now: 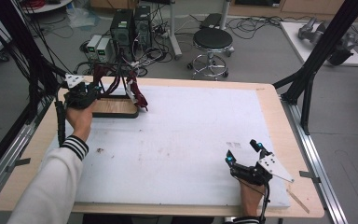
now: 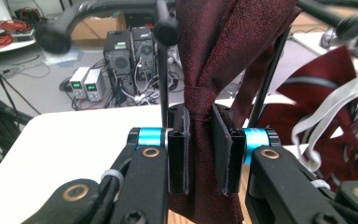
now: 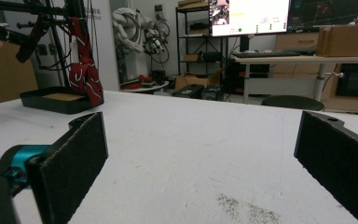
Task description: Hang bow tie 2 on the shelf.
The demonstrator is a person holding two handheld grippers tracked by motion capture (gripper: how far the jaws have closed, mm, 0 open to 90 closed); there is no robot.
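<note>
At the far left corner of the white-topped bench [image 1: 182,140], the left gripper [image 2: 199,140] has its jaws clamped on a dark red woven necktie [image 2: 223,51] hanging from a black metal rack [image 1: 116,77] over a wood-floored black tray [image 1: 114,108]. The right gripper [image 1: 243,156] rests well away from the rack, jaws wide and empty. The tie appears mid-removal; the next move likely calls for drawing it clear of the rack.
</note>
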